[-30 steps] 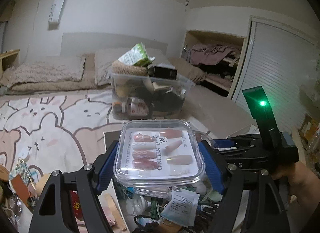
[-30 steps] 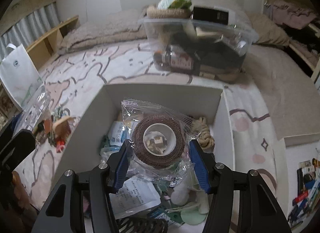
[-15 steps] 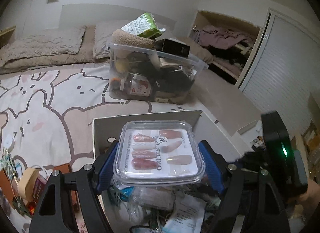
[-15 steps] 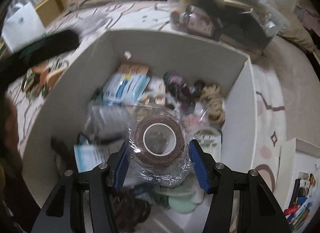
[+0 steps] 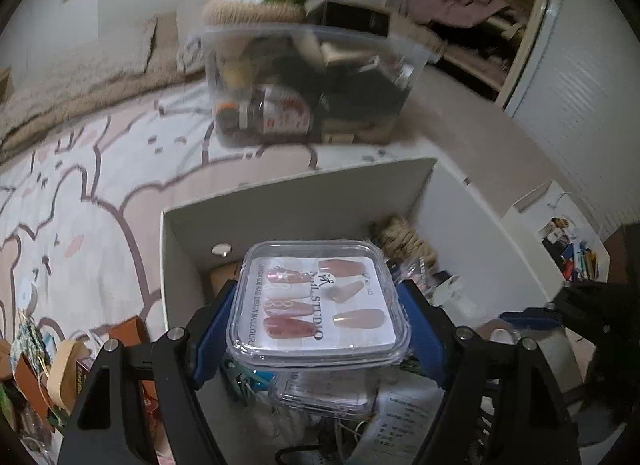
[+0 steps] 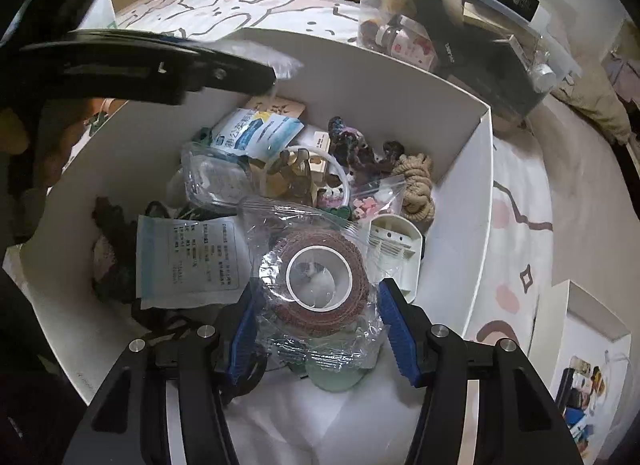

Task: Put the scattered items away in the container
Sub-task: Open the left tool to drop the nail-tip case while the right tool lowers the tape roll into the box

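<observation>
My left gripper [image 5: 318, 321] is shut on a clear plastic case of press-on nails [image 5: 320, 301] and holds it above the white box [image 5: 280, 201] on the bed. My right gripper [image 6: 316, 309] is shut on a clear bag with a brown tape roll [image 6: 316, 277] and holds it low inside the same white box [image 6: 460, 153]. The box holds several small items: a mask packet [image 6: 188, 257], a rope coil [image 6: 416, 189], a blue-white pouch [image 6: 256, 133]. The left gripper's arm [image 6: 140, 65] crosses the upper left of the right wrist view.
A clear storage bin [image 5: 316, 81] full of things stands on the bed behind the white box, also in the right wrist view [image 6: 460, 25]. Scattered items [image 5: 52, 365] lie on the patterned bedspread left of the box. A small open white box [image 6: 592, 365] sits at the right.
Both grippers have moved forward and down over the white box. The bagged tape roll has gone from above the box rim to low inside it; the nail case now hangs over the box interior.
</observation>
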{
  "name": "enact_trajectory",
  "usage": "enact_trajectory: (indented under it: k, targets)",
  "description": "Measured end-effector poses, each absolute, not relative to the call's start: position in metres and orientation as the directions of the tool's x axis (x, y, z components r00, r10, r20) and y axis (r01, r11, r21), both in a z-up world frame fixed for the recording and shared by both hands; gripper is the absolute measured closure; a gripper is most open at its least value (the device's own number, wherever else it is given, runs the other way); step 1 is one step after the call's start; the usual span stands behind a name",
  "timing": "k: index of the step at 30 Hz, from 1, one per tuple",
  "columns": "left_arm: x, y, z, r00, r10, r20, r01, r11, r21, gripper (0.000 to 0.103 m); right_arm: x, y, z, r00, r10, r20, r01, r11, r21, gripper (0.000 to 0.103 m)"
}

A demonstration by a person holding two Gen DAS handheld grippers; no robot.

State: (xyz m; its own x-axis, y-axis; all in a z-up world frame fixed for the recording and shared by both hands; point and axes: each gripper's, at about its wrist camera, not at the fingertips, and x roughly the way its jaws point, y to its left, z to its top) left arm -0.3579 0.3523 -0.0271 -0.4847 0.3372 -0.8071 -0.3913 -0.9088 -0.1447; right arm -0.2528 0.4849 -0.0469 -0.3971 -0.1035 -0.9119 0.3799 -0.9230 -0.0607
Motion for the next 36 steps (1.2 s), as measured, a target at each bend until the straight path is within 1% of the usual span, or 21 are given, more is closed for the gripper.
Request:
enact_trajectory:
  k: [5,9,12,14,15,25,30,36]
  targets:
    - [-0.37,0.343,-0.035,-0.463,0.31,-0.83,-0.322,-0.932,-0.169,0.024,-0.254,0.486,-0.047,-0.419,-0.116,-0.901,0.363,-0.931,-0.049,0.044]
    - [-0.372,0.341,-0.035,-0.466,0.304,-0.831,-0.306,-0.936,-0.172,0.024,-0.255,0.486,-0.048,-0.418,-0.115,-0.901,0.367,-0.929,-0.051,0.044]
    - [-0.37,0.341,-0.035,-0.468,0.302,-0.83,-0.301,-0.938,-0.171,0.02,-0.254,0.483,-0.051,-0.412,-0.11,-0.904,0.381,-0.922,-0.062,0.044]
    - [-0.365,0.343,-0.033,-0.477,0.301,-0.826,-0.313,-0.936,-0.16,0.012,-0.254,0.481,-0.052,-0.411,-0.106,-0.905,0.383,-0.921,-0.066,0.044]
    - [-0.362,0.343,-0.032,-0.48,0.302,-0.824,-0.32,-0.935,-0.156,0.011,-0.254,0.481,-0.052,-0.412,-0.107,-0.905,0.382,-0.922,-0.065,0.044]
    - [-0.329,0.343,-0.027,-0.458,0.369,-0.809,-0.386,-0.902,-0.194,0.011,-0.246,0.468,-0.05,-0.372,-0.053,-0.927,0.408,-0.906,-0.113,0.044]
    - [-0.317,0.34,-0.026,-0.455,0.391,-0.8,-0.406,-0.891,-0.204,0.011,-0.234,0.466,-0.036,-0.359,0.002,-0.933,0.429,-0.888,-0.167,0.044]
    - [-0.307,0.34,-0.026,-0.444,0.41,-0.797,-0.43,-0.878,-0.211,0.011,-0.22,0.465,-0.033,-0.315,0.075,-0.946,0.46,-0.86,-0.221,0.044]
